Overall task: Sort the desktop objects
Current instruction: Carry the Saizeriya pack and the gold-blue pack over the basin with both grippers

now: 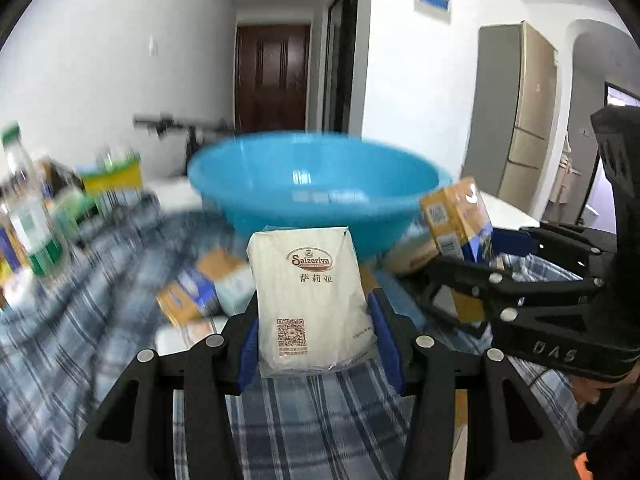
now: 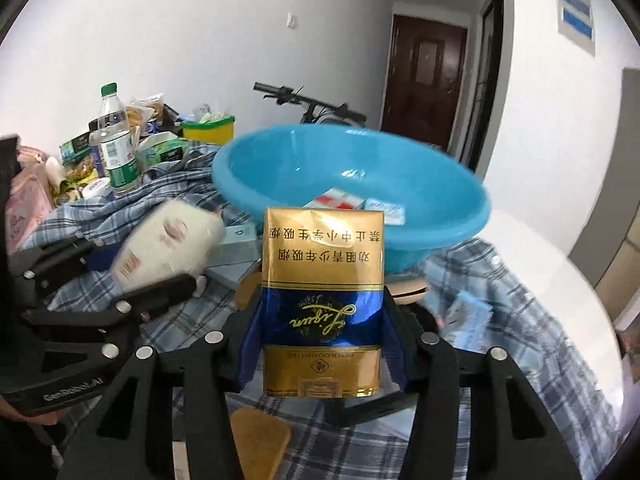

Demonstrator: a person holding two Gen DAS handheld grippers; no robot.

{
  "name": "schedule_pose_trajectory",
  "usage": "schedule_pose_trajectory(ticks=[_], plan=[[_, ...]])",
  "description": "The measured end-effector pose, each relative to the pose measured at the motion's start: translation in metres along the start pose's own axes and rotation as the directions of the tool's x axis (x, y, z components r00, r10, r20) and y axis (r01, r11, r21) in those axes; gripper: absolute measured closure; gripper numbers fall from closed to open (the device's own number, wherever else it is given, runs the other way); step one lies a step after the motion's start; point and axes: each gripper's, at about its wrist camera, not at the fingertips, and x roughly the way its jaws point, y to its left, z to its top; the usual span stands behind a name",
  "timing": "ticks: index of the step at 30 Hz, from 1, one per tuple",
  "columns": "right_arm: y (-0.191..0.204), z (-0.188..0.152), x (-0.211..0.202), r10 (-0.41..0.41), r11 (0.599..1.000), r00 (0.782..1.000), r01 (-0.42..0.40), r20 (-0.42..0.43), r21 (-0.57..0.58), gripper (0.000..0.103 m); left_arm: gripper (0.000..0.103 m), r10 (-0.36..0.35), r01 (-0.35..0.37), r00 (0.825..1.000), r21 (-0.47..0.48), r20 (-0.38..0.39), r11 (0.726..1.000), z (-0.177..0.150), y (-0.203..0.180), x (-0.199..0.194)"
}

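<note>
Two claws are each clamped on a packet: left gripper (image 1: 318,344) on tissues (image 1: 312,300), right gripper (image 2: 320,344) on cigarettes (image 2: 322,300). Both hang before the blue bowl (image 2: 440,216), over the plaid cloth (image 1: 80,320).

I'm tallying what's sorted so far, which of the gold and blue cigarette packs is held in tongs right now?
The gold and blue cigarette pack clamped in the right tongs; the other pack lies on the plaid cloth.
</note>
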Motion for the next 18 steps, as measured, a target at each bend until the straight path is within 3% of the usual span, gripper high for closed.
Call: schedule_pose_trajectory(ticks=[4, 9, 14, 18], plan=[[0.000, 0.000, -0.004, 0.025, 1.000, 1.000, -0.025, 0.009, 0.007, 0.053, 0.051, -0.060, 0.060, 0.998, -0.001, 0.025, 0.998, 0.002, -0.006, -0.005], [0.000, -0.005, 0.006, 0.014, 1.000, 0.999, -0.013, -0.029, 0.006, 0.052, 0.051, -0.036, 0.040, 0.996, 0.042, -0.082, 0.998, -0.001, -0.010, 0.006], [-0.006, -0.010, 0.011, 0.026, 0.999, 0.998, -0.024, -0.062, 0.024, 0.052, 0.051, -0.014, 0.026, 0.968, 0.044, -0.249, 0.999, -0.022, -0.006, 0.030], [-0.006, -0.011, 0.011, 0.031, 0.999, 0.997, -0.030, -0.066, 0.020, 0.052, 0.049, 0.025, -0.006, 0.940, 0.055, -0.339, 0.998, -0.034, -0.002, 0.052]])
